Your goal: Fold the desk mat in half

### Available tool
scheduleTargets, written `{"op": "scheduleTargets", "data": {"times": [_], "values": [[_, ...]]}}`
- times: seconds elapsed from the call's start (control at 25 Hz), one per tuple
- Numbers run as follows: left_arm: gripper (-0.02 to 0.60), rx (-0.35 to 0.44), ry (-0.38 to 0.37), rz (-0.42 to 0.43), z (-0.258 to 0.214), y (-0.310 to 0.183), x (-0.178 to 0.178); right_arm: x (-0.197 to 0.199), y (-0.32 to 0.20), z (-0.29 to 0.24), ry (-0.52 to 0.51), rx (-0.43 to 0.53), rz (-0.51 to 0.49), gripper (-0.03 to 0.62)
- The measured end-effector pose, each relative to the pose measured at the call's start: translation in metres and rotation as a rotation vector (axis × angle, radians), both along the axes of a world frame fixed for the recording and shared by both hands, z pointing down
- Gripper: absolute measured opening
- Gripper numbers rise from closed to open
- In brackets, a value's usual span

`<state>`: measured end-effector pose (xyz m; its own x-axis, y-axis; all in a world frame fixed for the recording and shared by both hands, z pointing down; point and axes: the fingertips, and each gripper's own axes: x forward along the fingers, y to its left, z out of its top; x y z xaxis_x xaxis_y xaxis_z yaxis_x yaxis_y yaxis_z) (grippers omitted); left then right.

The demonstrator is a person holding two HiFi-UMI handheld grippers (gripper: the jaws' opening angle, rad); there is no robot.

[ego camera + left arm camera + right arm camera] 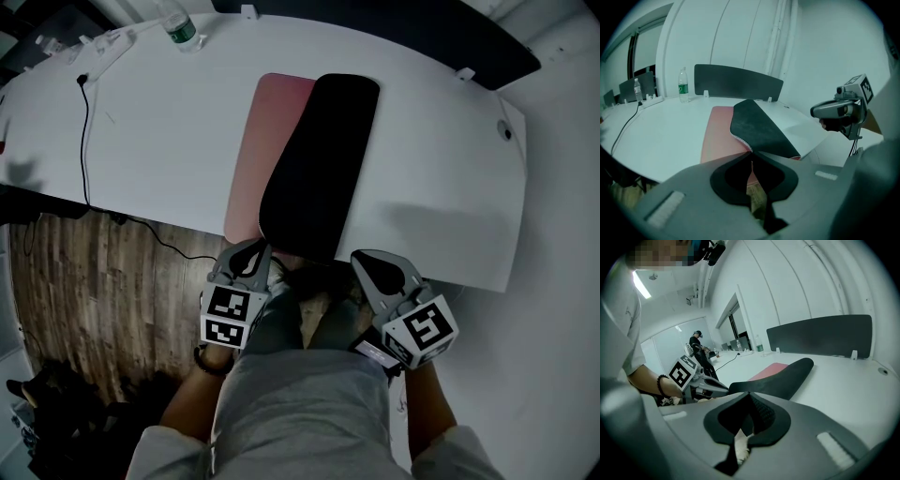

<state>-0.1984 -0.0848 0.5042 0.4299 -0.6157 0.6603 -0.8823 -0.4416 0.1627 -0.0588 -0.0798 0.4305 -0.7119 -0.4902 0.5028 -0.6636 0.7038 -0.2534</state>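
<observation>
The desk mat lies on the white desk [441, 159], pink face [258, 150] up at the left, with its black underside [323, 159] flipped over on top. My left gripper [255, 253] is at the mat's near end. Its jaws are shut on the stitched edge [740, 140] of the black flap, which rises from the tips of the left gripper [751, 153]. My right gripper [364, 258] hangs just right of the flap's near corner, off the desk edge. The right gripper [749, 394] has its jaws together, with nothing seen between them. The lifted black flap [783, 376] curves ahead of it.
A water bottle [178, 26] and a power strip with a black cable [86, 122] sit at the desk's far left. A dark divider panel [469, 37] runs along the far edge. Wooden floor [94, 281] lies to the left. A person [696, 345] stands far off.
</observation>
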Motion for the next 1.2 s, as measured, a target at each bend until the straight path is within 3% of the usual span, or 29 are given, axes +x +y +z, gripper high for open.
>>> {"op": "scheduleTargets", "data": {"times": [0.68, 1.2], "values": [[0.034, -0.042, 0.001, -0.106, 0.027, 0.001, -0.060, -0.044, -0.003, 0.014, 0.020, -0.024, -0.060, 0.006], [0.034, -0.071, 0.008, -0.118, 0.040, 0.009, -0.072, -0.066, -0.004, 0.016, 0.018, -0.030, -0.078, 0.006]]}}
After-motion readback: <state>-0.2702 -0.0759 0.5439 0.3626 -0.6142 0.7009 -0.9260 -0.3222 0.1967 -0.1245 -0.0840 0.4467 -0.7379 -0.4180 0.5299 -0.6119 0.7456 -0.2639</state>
